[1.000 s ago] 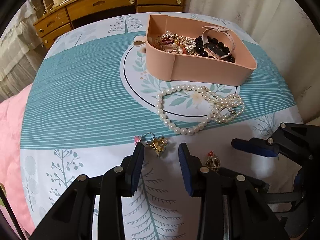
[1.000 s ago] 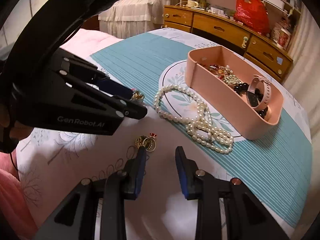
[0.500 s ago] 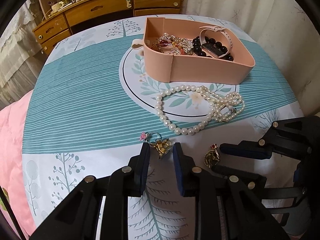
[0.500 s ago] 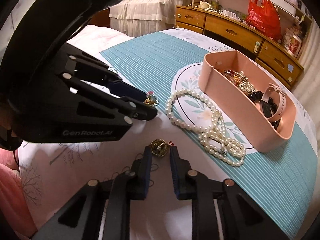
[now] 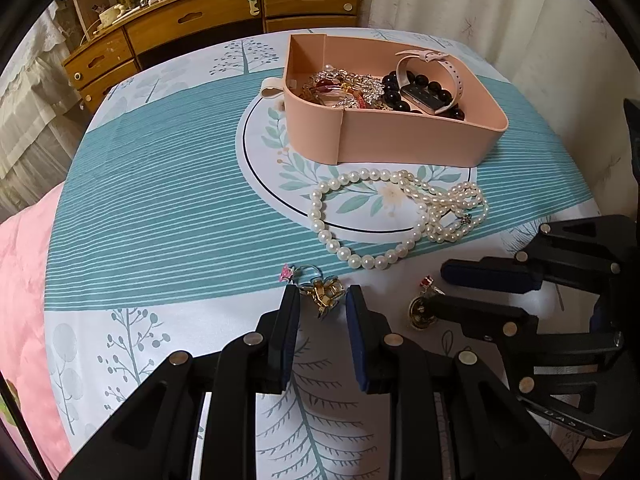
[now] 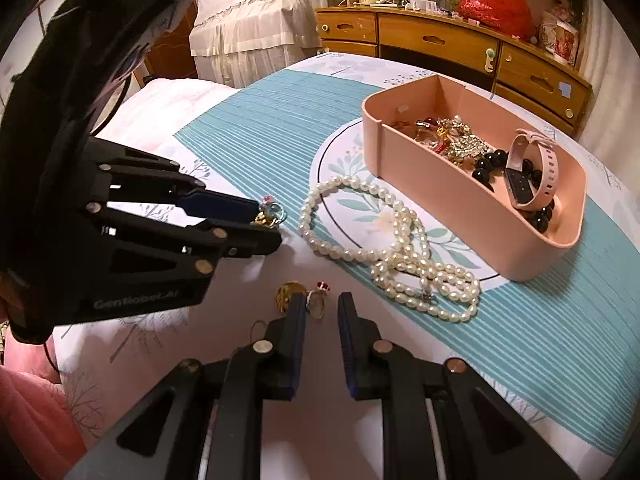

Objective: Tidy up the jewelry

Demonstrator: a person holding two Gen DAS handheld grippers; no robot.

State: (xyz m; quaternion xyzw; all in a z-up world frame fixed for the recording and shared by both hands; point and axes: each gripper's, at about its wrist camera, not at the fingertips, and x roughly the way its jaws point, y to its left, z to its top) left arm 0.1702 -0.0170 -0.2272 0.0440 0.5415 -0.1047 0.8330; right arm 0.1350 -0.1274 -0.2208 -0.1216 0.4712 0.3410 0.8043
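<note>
**Both grippers down at the small pieces in front of the pink tray**

Taking the pink tray (image 5: 400,140) as the landmark, the left gripper (image 5: 322,300) works well in front of the tray's left end, over the white part of the tablecloth (image 5: 160,200). Its jaws are drawn in close around a gold clasp piece (image 5: 326,294); whether the pads actually press on it cannot be told. A ring with a pink stone (image 5: 298,272) lies just left of that piece. The side of this gripper, seen from the right wrist camera, carries the raised lettering "GenRobot.AI".

Between the tray and the grippers, directly in front of the tray's long wall, lies a pearl necklace (image 5: 400,212), looped and partly bunched.

Inside the tray sit glittering brooches (image 6: 456,140), black beads (image 6: 488,164) and a pink watch (image 6: 528,172).

In front of the tray's right end, the right gripper (image 6: 322,308) has its jaws narrowed around a gold ring (image 6: 316,304) with a red stone; contact is unclear. A gold disc (image 6: 288,294) lies just outside its left finger.
</note>
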